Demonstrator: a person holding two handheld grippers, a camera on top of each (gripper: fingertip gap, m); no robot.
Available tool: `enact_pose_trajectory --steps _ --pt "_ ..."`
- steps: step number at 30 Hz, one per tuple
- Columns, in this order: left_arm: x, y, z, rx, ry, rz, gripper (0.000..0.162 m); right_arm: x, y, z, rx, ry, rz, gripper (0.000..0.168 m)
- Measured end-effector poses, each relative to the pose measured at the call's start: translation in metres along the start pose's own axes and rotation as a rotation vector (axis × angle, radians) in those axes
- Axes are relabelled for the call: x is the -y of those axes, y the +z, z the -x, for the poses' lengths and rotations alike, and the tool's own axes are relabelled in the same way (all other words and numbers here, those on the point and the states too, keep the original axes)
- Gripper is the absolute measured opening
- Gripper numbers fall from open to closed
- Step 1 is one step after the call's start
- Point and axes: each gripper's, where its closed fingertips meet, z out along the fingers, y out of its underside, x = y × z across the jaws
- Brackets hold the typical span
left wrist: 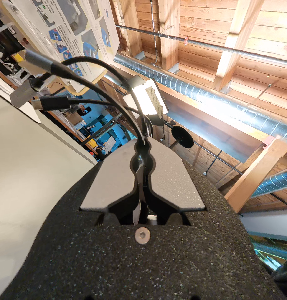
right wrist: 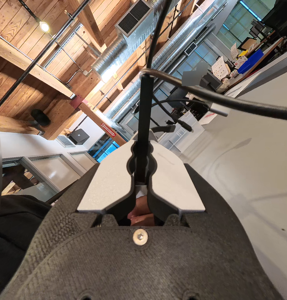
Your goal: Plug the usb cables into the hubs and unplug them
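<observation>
Between each gripper's near-closed fingers, left gripper (left wrist: 143,142) pinches black cables (left wrist: 97,84), right gripper (right wrist: 142,146) a black hub (right wrist: 145,113), ends hidden.

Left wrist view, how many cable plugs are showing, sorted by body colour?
Silver plug: 1
Black plugs: 2
Total: 3
</observation>
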Motion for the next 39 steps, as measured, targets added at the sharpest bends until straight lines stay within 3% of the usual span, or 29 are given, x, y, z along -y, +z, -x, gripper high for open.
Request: enact_pose_trajectory --steps 11,18,19,22,25,32,39 --pt "-0.004 -0.003 0.005 0.016 0.0 0.002 0.006 -0.014 0.003 -0.006 -0.059 -0.02 0.084 0.011" --pt "-0.012 0.003 0.012 0.01 -0.014 0.146 0.005 -0.007 -0.002 -0.013 -0.084 -0.009 0.072 0.01" --pt "-0.012 0.004 0.013 0.016 -0.007 0.17 0.007 -0.005 -0.002 -0.014 -0.097 -0.033 0.084 0.01" --pt "-0.02 0.005 0.011 -0.02 -0.008 0.281 0.042 0.003 0.0 -0.011 -0.118 -0.106 0.129 0.01" --pt "-0.015 -0.002 0.005 -0.081 -0.024 0.297 0.047 0.014 -0.003 -0.011 -0.164 -0.171 0.222 0.01" --pt "-0.008 -0.016 -0.003 -0.108 0.036 0.313 0.043 0.07 -0.039 -0.007 -0.34 -0.246 0.434 0.01" --pt "-0.011 -0.018 -0.004 -0.141 -0.091 0.334 0.035 0.182 -0.131 -0.008 -0.586 -0.267 0.368 0.01"
